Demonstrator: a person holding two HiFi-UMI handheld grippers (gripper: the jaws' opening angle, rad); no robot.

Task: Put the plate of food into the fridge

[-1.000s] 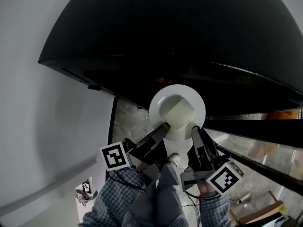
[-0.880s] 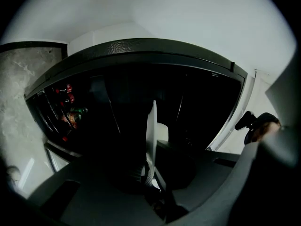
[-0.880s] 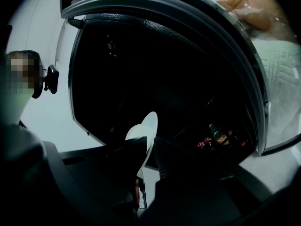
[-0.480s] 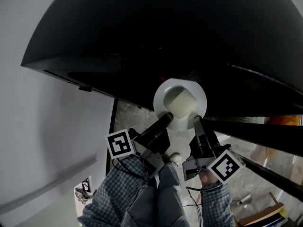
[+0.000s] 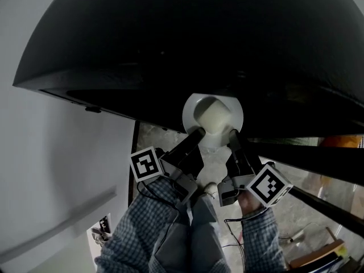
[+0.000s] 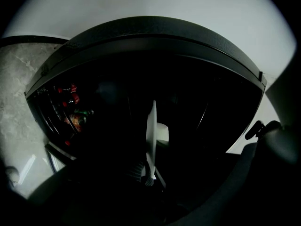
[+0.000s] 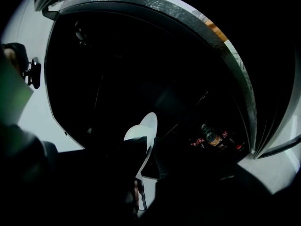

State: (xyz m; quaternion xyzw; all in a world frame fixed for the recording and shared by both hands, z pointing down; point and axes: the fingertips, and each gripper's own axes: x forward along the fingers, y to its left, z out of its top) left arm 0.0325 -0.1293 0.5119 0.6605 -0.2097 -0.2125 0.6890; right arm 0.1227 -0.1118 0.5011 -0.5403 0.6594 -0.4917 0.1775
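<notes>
White plate (image 5: 190,111) of food (image 5: 215,117), its near rim pinched by left tool (image 5: 196,135) and right tool (image 5: 232,134), is at the dark fridge (image 5: 170,50) mouth. Uneven hands may tilt it and spill the food.

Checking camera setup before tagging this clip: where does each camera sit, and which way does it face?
Head view: on the person's head, looking down at the plate before the dark fridge; checked sleeves, left gripper, right gripper show.
Left gripper view: on the left gripper, facing into the fridge; plate edge-on between its jaws.
Right gripper view: on the right gripper, facing likewise; its jaws hold the plate's rim.
Shared: all show the plate and pale food.
</notes>
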